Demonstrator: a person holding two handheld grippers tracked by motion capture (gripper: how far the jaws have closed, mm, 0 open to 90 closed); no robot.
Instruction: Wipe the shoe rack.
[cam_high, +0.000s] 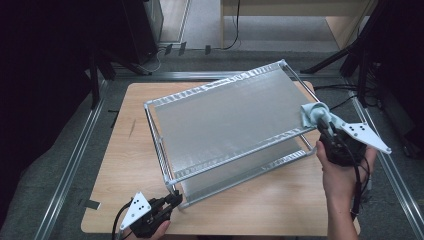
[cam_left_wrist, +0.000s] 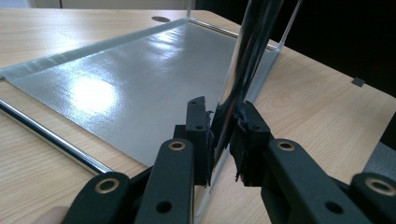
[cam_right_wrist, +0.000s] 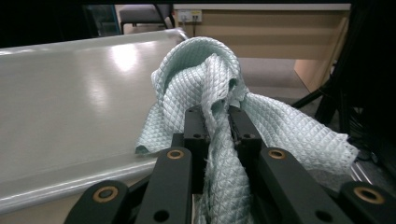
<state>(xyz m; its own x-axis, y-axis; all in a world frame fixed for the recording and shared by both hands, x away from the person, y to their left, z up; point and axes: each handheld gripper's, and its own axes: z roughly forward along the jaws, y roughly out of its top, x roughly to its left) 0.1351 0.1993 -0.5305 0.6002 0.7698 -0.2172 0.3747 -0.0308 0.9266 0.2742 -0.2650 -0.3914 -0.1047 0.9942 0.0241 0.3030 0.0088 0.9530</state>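
A: Where was the cloth (cam_high: 312, 114)?
B: Pinched in the right hand-held gripper (cam_high: 325, 126), at the rack's top shelf (cam_high: 225, 120) right end; the shelf ran leftward from it.
A: The left hand-held gripper (cam_high: 172, 201)?
B: Clamped on the rack's near corner post (cam_left_wrist: 243, 65).

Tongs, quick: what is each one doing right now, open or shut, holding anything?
Left tongs: shut on the shelf rack's chrome post.
Right tongs: shut on the pale green cloth, at the rack's top shelf.
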